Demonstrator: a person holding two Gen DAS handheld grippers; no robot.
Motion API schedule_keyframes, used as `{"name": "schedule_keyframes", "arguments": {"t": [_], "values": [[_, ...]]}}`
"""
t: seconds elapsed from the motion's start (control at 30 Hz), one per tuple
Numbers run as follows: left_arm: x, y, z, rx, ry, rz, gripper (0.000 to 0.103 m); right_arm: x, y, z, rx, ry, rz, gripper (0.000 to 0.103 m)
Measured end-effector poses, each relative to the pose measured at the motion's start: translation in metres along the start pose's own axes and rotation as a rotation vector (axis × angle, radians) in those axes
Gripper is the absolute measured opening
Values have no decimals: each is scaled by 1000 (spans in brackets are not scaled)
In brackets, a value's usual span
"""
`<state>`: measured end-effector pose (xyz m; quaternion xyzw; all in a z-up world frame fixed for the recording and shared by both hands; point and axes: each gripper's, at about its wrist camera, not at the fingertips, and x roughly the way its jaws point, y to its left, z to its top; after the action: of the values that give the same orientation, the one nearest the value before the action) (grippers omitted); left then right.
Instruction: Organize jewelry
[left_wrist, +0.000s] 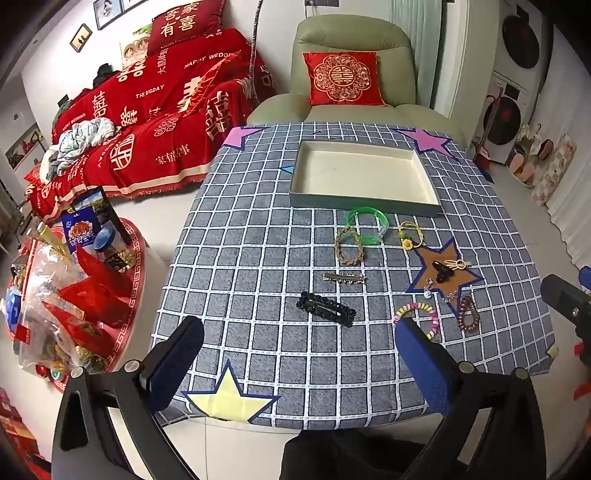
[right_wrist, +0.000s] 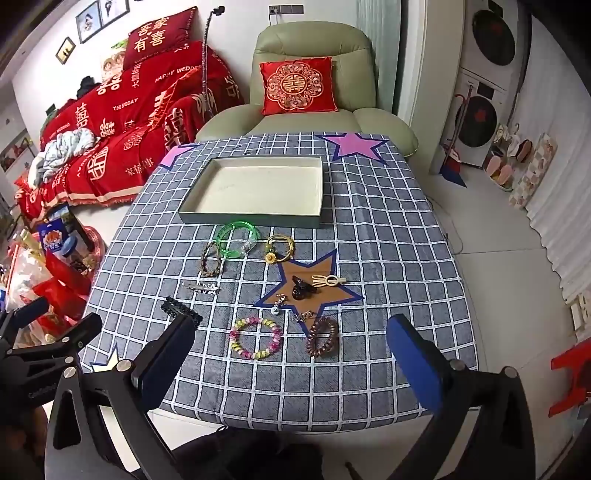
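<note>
The shallow box (right_wrist: 255, 218) sits empty at the table's far side, jewelry scattered just in front of it—green bangle (right_wrist: 236, 240), beaded bracelet (right_wrist: 255, 338), black barrette (left_wrist: 327, 308)—while my left gripper (left_wrist: 299, 354) and right gripper (right_wrist: 291, 354) hang spread, holding nothing.

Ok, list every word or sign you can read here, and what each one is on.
"HAPPY WEDDING": red sofa throw.
"THE BIGDAY": same throw.
"喜家有喜": red pillow on the sofa.
"囍": red cushion on the green armchair, and repeated across the throw.
Blue snack bag: print too blurred to read.
Jewelry and white tray: no text visible.
</note>
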<state>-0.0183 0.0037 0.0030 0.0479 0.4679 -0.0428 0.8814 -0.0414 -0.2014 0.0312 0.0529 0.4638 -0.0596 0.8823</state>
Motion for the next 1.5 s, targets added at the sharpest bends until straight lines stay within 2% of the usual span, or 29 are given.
{"name": "schedule_keyframes", "arguments": {"t": [1.5], "values": [[1,-6,4,8,0,4,103,0,-4,4,8,0,-2,103]]}}
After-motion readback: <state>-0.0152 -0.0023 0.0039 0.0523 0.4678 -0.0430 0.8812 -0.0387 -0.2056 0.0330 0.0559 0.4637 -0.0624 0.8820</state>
